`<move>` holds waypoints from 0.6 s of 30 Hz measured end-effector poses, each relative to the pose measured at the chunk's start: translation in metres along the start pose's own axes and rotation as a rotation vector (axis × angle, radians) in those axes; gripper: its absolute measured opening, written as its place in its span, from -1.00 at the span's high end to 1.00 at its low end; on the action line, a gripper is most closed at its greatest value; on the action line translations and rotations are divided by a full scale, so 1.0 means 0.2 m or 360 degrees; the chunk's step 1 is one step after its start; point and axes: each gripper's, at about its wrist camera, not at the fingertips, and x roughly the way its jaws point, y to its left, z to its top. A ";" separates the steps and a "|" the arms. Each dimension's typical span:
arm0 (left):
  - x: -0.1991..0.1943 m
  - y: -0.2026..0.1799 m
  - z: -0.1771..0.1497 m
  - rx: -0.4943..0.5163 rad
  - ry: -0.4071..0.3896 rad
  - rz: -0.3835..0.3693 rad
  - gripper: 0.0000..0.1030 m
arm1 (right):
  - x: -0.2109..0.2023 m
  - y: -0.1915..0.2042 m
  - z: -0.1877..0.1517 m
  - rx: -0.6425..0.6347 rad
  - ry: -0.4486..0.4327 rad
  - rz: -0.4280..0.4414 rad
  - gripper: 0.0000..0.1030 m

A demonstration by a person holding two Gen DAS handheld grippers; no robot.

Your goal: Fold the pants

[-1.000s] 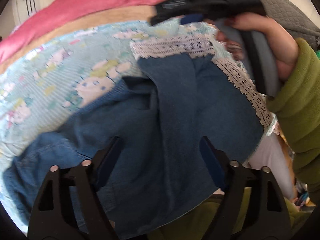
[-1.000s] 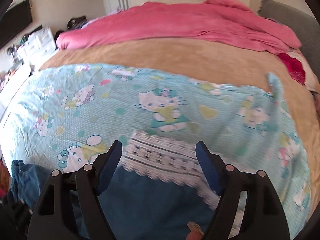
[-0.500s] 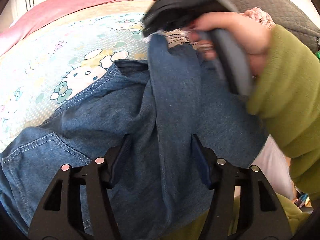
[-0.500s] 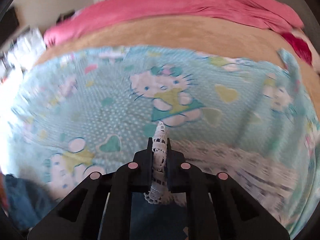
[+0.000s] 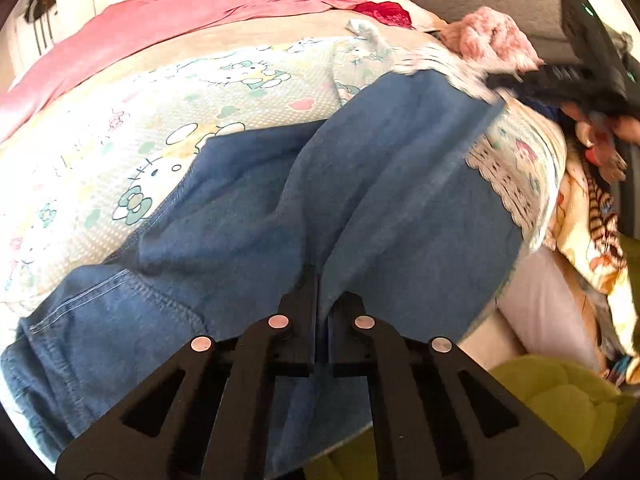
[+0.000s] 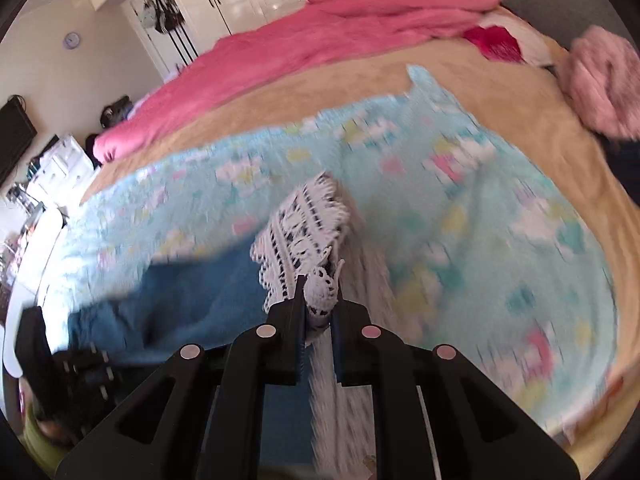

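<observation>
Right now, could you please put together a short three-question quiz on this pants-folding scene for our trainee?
1. True or false: the left gripper is shut on the denim of the pants.
2. What does the right gripper hold between its fingers?
A. the pink blanket
B. the white lace trim
C. nothing
3. Fill in: the pants lie on a light blue ____-print sheet.

Key:
1. True; its fingers have just closed on a fold of denim.
2. B; the lace trim at the leg's hem is pinched there, while the pink blanket lies farther up the bed.
3. Cartoon cat.
</observation>
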 end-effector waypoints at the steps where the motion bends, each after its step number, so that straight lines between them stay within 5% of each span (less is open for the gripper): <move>1: -0.02 -0.02 -0.02 0.0020 0.0013 0.0001 1.00 | -0.02 -0.01 -0.05 0.0003 0.0010 -0.0004 0.81; 9: 0.02 -0.07 -0.16 0.0155 0.0127 0.0007 1.00 | 0.00 -0.10 -0.41 0.0102 0.0204 -0.0056 0.81; 12: 0.04 -0.06 -0.18 0.0124 0.0143 0.0008 1.00 | 0.03 -0.12 -0.45 0.0124 0.0240 -0.0053 0.78; 14: 0.03 -0.07 -0.19 0.0136 0.0147 0.0021 1.00 | 0.03 -0.14 -0.44 0.0140 0.0273 -0.0076 0.58; 18: 0.02 -0.09 -0.18 0.0155 0.0158 0.0032 1.00 | -0.08 -0.12 -0.41 0.0074 0.0166 -0.0075 0.57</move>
